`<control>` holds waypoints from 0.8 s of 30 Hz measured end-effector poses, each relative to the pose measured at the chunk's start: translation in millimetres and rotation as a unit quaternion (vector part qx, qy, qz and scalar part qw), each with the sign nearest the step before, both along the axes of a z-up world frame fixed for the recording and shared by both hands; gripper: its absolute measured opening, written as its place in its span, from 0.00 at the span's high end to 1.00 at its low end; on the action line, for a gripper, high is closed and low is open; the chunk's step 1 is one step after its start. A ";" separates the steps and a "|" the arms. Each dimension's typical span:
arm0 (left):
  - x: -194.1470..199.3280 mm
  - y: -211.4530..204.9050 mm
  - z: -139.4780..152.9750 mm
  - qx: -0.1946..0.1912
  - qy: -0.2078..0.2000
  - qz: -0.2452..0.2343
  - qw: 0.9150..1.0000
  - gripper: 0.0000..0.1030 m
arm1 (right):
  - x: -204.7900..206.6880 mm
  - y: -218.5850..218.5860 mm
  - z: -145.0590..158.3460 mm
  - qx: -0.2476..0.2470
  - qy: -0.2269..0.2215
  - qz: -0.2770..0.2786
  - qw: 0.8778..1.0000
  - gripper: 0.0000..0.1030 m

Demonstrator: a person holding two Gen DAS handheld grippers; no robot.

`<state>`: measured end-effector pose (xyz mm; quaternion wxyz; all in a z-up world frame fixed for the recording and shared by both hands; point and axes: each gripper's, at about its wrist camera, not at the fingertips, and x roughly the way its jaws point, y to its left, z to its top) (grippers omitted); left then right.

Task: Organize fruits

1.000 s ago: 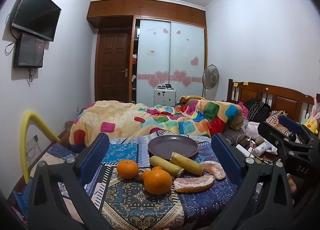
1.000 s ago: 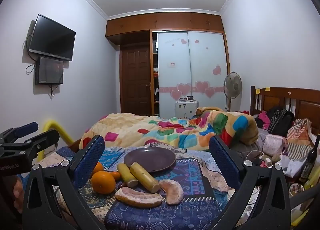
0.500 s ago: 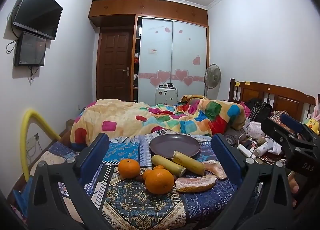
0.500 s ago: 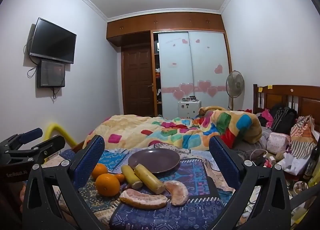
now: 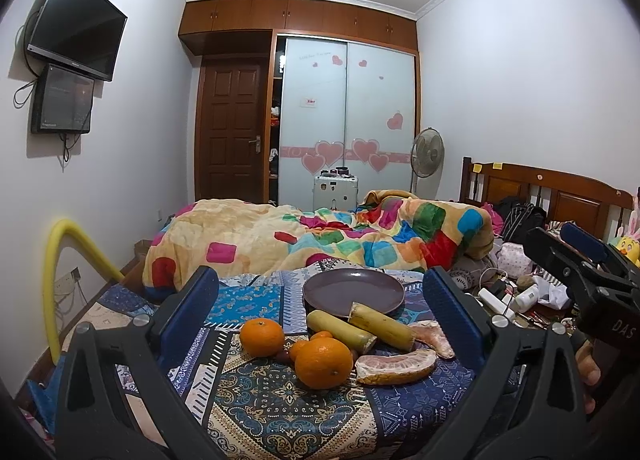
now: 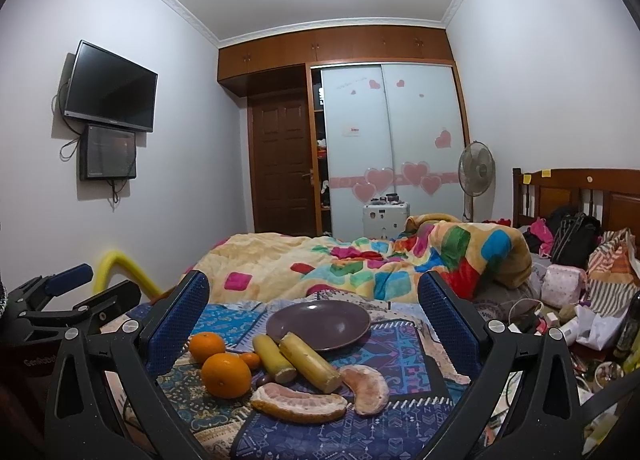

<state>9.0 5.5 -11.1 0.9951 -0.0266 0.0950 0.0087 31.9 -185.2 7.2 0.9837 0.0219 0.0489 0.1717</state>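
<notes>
Nothing has gone onto the plate yet, so as I judge it the sorting has not begun. My left hand-held gripper (image 5: 320, 304) hangs released with its blue pads spread wide and nothing between them, aimed over the patterned cloth (image 5: 280, 404) on the bed. Going from the left, a small orange (image 5: 262, 336) sits alone on the cloth; beside it lies the big orange (image 5: 324, 362), with one or two small ones tucked behind it, though I cannot tell exactly how many. Next come two sugarcane pieces (image 5: 380, 325) lying side by side, and the far end of one seems to rest against the rim of the purple plate (image 5: 354, 292), which holds no fruit. Right of them are two peeled pomelo segments (image 5: 396, 364), one lying in front and the other curled behind it. My right hand-held gripper (image 6: 312, 300) is likewise released and holds nothing, its pads wide apart above the same pile. All the fruit remains to be moved, I think, and the big orange looks the nearest pick for the left one.
</notes>
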 end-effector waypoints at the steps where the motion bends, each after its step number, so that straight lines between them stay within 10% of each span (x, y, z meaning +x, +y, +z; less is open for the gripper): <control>1: -1.5 0.7 1.1 0.000 -0.001 -0.001 1.000 0.00 | -0.3 0.3 0.0 0.000 -0.001 0.000 1.000 0.00; 24: -0.1 6.6 3.1 0.003 -0.001 0.002 1.000 0.00 | 0.9 3.5 1.2 0.004 0.005 0.009 1.000 0.00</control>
